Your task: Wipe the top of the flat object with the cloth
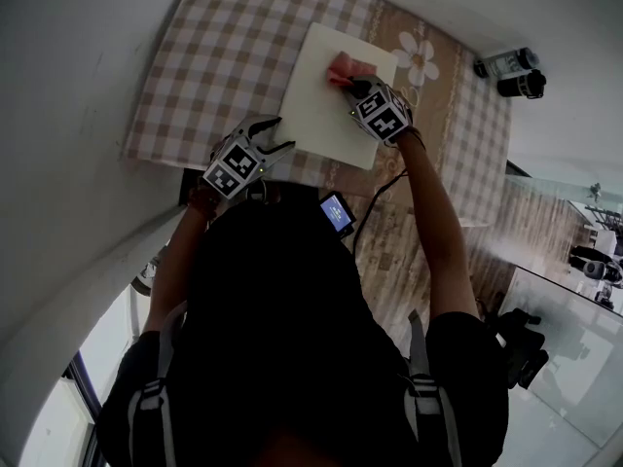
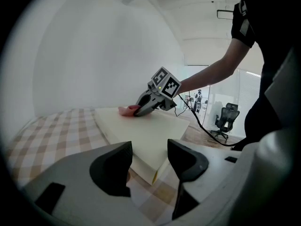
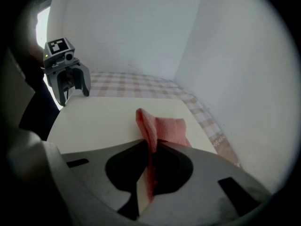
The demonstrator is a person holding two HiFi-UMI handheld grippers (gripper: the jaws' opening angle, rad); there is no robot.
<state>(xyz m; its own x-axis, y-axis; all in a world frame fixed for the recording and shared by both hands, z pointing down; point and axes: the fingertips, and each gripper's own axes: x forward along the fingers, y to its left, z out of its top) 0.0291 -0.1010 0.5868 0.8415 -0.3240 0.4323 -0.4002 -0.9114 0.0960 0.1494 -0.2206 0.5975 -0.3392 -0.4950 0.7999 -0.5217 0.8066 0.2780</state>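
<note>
A cream flat board (image 1: 331,90) lies on the checked tablecloth (image 1: 224,66). The pink cloth (image 1: 350,69) rests on the board's far right part, and my right gripper (image 1: 352,84) is shut on it. In the right gripper view the pink cloth (image 3: 160,128) rises in a fold between the closed jaws, its loose end spread on the board (image 3: 103,121). My left gripper (image 1: 274,136) stands open at the board's near left edge with nothing in it. In the left gripper view the board's near corner (image 2: 153,175) sits between the open jaws, apart from them.
Two dark cylinders (image 1: 514,73) stand at the table's far right corner. A flower print (image 1: 419,56) marks the cloth right of the board. A small lit screen (image 1: 337,213) hangs by the person's chest. White walls close in at left and far side.
</note>
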